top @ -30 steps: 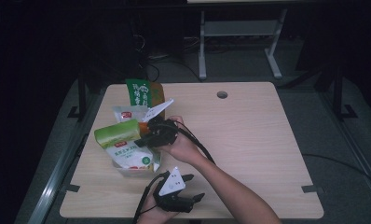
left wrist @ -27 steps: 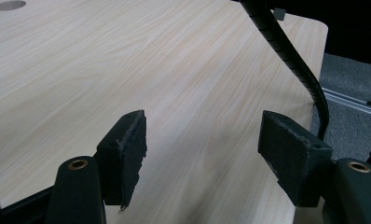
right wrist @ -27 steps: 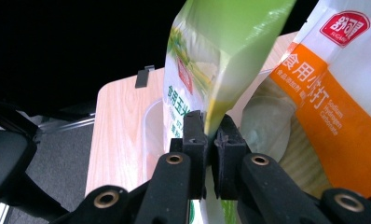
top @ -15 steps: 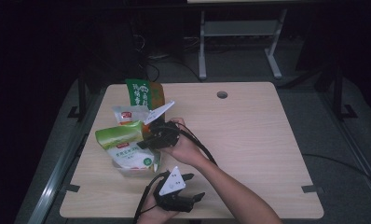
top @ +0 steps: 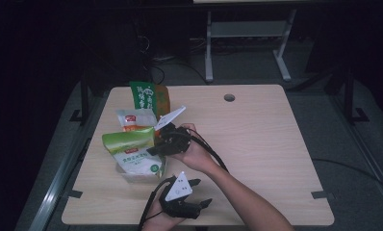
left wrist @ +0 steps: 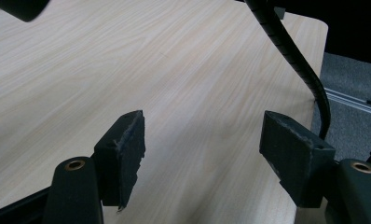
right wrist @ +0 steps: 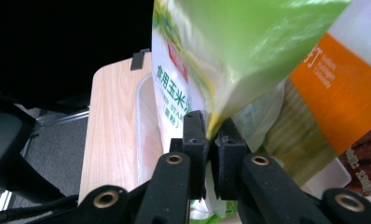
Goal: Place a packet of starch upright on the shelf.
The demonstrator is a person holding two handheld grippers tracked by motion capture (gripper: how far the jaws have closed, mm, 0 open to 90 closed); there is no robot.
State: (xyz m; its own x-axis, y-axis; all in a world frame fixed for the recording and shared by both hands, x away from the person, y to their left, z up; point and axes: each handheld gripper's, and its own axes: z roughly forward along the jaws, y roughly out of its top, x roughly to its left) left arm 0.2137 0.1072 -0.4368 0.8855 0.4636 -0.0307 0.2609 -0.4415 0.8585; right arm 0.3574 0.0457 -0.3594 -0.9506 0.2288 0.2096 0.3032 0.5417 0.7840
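A green-and-white pouch with printed text hangs over a clear plastic tub at the table's left. My right gripper pinches the pouch's right edge. In the right gripper view the two pads press on the green edge of the pouch; the jaws have just been opening a little, with that edge still between them. My left gripper rests near the front edge, open. In the left gripper view its jaws stand wide over bare wood with nothing between them.
Behind the tub lie a white-and-orange packet and an upright green bag beside an orange one. The wooden table has a cable hole at the back. A ribbed cable trails across the left gripper view.
The pouch has dropped a little and swung from lying sideways to hanging over the tub, still in the right gripper. The left gripper has stayed put.
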